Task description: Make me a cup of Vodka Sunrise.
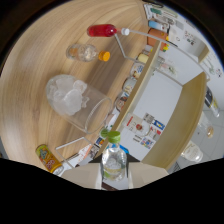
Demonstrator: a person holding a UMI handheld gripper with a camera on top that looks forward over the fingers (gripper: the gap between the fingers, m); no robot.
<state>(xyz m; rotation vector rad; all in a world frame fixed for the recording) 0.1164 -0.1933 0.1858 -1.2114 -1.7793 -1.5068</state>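
Observation:
A clear bottle with a green cap (113, 159) stands between my fingers, and my gripper (114, 175) is shut on its body. Just beyond it a clear glass (80, 106) filled with ice cubes (66, 94) sits on the wooden table (40, 60). Farther off are a bottle of red liquid (102, 31) with a white cap and a clear bottle with an orange cap (86, 52). The view is tilted, so all of these appear to lie sideways.
A yellow printed can (47, 157) is near my left finger, with a thin white stick (71, 143) between it and the glass. A row of small jars and bottles (134, 75) lines the table's edge. Past that edge are white surfaces and a wooden frame (186, 125).

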